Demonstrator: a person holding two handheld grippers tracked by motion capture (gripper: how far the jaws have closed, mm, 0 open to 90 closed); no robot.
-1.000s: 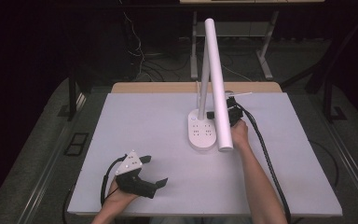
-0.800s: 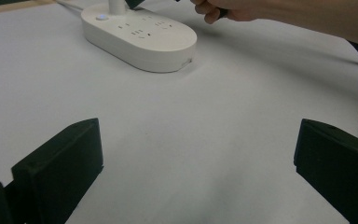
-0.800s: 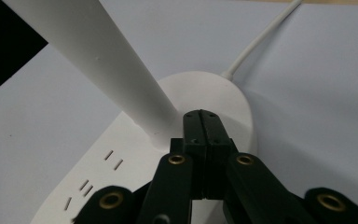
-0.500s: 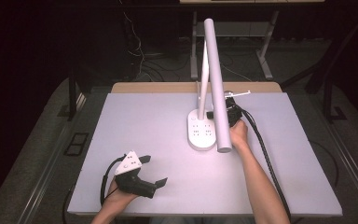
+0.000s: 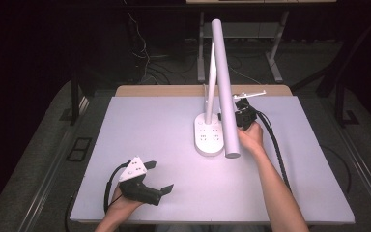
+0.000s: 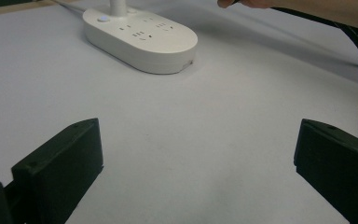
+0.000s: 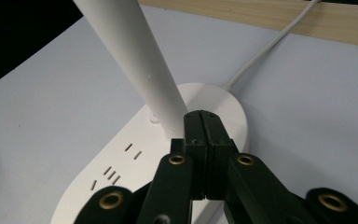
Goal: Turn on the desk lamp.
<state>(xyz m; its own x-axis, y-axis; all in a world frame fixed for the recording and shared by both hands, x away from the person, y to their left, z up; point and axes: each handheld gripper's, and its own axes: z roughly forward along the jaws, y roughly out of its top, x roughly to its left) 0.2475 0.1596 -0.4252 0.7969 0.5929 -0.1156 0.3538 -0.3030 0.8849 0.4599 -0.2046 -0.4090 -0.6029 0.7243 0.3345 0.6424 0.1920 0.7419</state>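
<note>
A: High view first: where does the work stand?

B: The desk lamp sits right of centre on the table, its oval base flat and its long white head reaching toward the near side. The right gripper is just right of the base, beside the upright post.

A: Is it gripping anything?

B: No. In the right gripper view its 2 jaws are pressed together with nothing between them, the tips poised at the foot of the post, close to a small button on the base. Whether the tips touch the base, I cannot tell.

A: So a press with closed tips?

B: That is my judgement: the approach looks done, the press itself not confirmed. No light shows from the head.

A: And the other hand?

B: The left gripper rests at the near left, well apart from the lamp, jaws spread wide and empty.
</note>
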